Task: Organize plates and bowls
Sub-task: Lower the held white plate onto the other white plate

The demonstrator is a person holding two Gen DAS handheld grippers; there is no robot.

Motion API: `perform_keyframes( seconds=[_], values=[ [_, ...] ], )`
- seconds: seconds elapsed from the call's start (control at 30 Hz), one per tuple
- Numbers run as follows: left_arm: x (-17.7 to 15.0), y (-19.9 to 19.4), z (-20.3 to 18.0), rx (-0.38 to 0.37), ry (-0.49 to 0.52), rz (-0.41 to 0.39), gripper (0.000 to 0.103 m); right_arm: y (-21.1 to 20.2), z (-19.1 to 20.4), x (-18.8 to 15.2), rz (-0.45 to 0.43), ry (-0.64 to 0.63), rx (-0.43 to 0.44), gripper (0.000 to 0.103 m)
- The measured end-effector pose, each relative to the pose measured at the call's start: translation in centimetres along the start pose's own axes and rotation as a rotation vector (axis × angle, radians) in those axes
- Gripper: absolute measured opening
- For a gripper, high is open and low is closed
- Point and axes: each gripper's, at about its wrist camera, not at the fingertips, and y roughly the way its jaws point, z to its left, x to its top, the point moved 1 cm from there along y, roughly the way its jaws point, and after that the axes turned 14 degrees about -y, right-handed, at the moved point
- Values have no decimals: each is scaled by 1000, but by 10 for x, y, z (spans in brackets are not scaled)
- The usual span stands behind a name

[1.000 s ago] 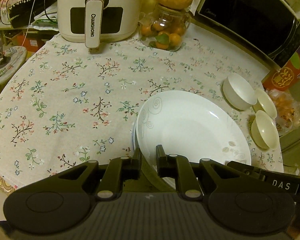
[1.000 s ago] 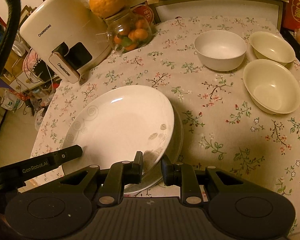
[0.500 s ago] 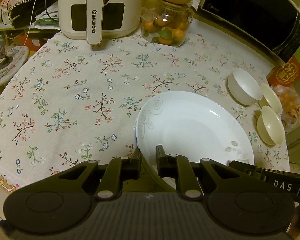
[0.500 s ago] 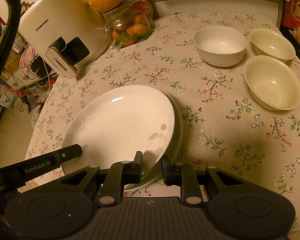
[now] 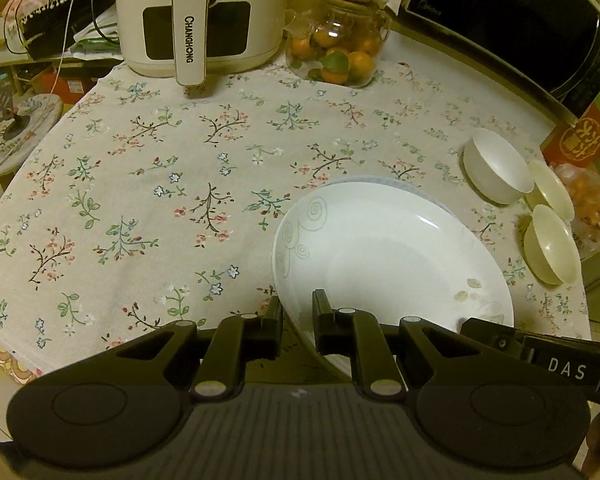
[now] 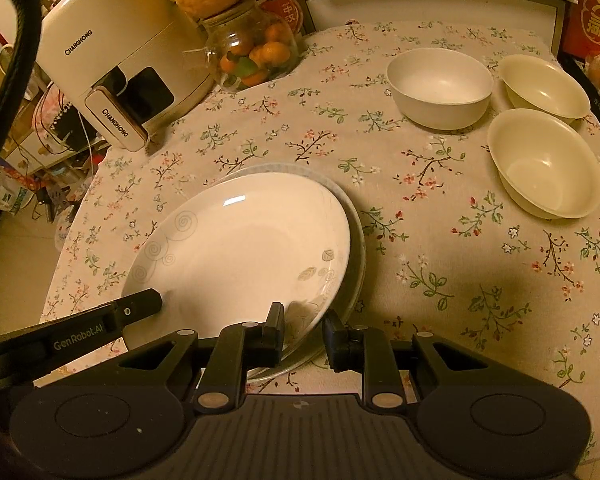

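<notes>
A round table under a floral cloth carries everything. At its far edge stands a cream air fryer, with a glass jar of small oranges just right of the fryer and a big orange on the jar's lid. Nearer than the fryer, toward the front edge, lies a lower plate with a white plate on it; well right of the fryer sit a white bowl and two cream bowls, close together.
</notes>
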Motion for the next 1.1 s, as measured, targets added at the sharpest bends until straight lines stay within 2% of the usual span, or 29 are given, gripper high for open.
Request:
perform_keyframes(
  seconds=[0.57,1.1],
  values=[
    [-3,5,-9,44,50,-29,13,4,1,2,-7,-7,-42,21],
    [-11,6,-20,130,102,-70,13,6,9,2,-34,-20,-125,23]
  ],
)
